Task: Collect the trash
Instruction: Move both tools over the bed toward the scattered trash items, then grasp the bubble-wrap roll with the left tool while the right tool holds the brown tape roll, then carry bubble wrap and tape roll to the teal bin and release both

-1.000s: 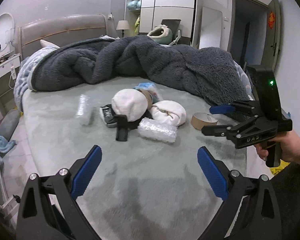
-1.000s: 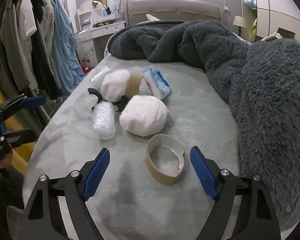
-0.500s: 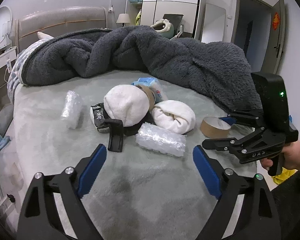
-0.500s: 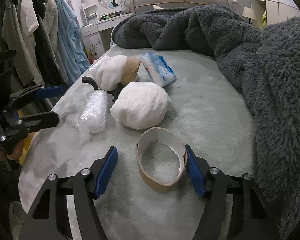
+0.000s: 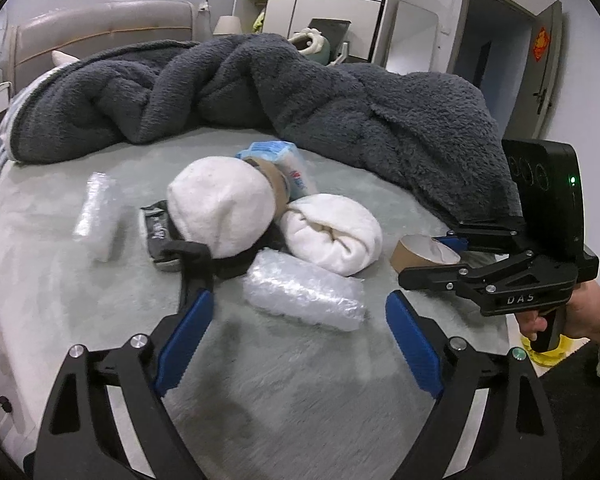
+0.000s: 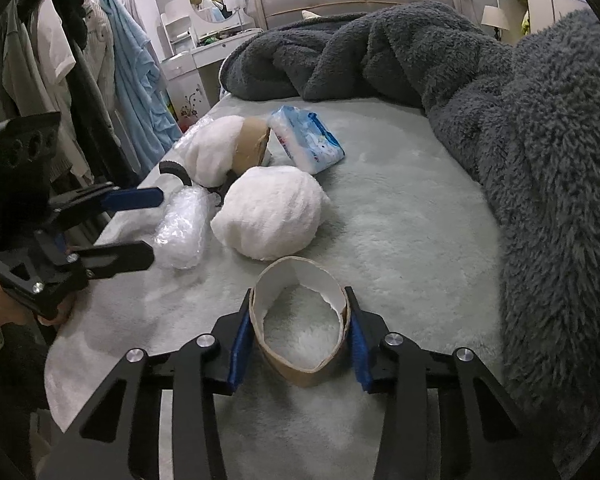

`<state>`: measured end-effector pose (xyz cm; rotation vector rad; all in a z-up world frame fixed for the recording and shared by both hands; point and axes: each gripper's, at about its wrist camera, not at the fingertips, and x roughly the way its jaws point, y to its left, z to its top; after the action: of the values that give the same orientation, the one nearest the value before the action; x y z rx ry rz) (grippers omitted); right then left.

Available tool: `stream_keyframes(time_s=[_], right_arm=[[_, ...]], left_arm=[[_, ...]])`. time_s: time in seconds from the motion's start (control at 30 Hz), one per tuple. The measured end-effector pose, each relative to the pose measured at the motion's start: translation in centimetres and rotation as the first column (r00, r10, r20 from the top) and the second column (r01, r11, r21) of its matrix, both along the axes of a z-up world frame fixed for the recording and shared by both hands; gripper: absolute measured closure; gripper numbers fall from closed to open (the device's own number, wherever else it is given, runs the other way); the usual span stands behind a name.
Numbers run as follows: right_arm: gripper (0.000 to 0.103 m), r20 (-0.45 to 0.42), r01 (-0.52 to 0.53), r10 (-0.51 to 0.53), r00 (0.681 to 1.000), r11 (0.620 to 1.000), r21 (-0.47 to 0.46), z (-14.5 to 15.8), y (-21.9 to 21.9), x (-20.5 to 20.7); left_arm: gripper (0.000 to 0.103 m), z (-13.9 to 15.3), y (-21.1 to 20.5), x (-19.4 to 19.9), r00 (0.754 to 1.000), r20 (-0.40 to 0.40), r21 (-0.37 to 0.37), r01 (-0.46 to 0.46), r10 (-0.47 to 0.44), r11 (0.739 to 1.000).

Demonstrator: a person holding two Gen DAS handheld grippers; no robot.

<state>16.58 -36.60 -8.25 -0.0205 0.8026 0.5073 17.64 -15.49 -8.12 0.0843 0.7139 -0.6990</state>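
Left wrist view
- left tongs (image 5: 296,344): jaws apart, empty, over the bed (image 5: 100,300).
- bubble-wrap roll (image 5: 304,290): just ahead, on the bed; likely light, squashy, slippery; take across its middle.

Right wrist view
- right tongs (image 6: 298,346): jaws have just been closing, pads now pressing the cardboard tape core (image 6: 300,334).
- core: on the bed, empty ring; thin-walled, already squeezed oval, probably light; grip gently.
- containers: no bin visible.

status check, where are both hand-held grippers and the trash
Right hand-held gripper has just been closing, pads squeezing the cardboard tape core. Left hand-held gripper open, short of the bubble wrap roll. Nothing blocking either.
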Motion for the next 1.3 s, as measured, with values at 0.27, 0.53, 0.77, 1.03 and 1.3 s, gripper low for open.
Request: stream_keyframes(time_s=[0.27, 0.53, 0.77, 1.03, 1.3], right_arm=[[0.062, 0.011, -0.015, 0.015, 1.0, 1.0, 0.002, 0.6, 0.5, -1.0], [0.062, 0.024, 0.002, -0.002, 1.0, 1.0, -0.007, 1.5, 1.4, -1.1], [0.062, 0.065, 0.027, -0.028, 0.998, 0.999, 0.019, 3.5, 3.2, -0.6], [0.062, 0.108, 0.02, -0.023, 0.994, 0.999, 0.033, 5.4, 6.9, 0.3], [0.062, 0.132, -0.013, 0.005, 0.991, 0.998, 0.053, 7.0, 12.6, 1.5]], left_arm=[[0.022, -0.2, -1.5, 0.7, 1.0, -0.005, 0.022, 0.019, -0.019, 1.0], [0.037, 0.4, -1.7, 0.8, 1.0, -0.004, 0.033, 0.002, -0.002, 0.999], [0.037, 2.8, 1.0, -0.3, 0.997, 0.04, -0.025, -0.07, 0.071, 0.997], [0.037, 4.5, 5.5, -1.2, 0.968, 0.107, -0.011, -0.229, 0.229, 0.973], [0.037, 4.5, 11.3, -1.2, 0.91, 0.109, 0.035, -0.406, 0.4, 0.913]])
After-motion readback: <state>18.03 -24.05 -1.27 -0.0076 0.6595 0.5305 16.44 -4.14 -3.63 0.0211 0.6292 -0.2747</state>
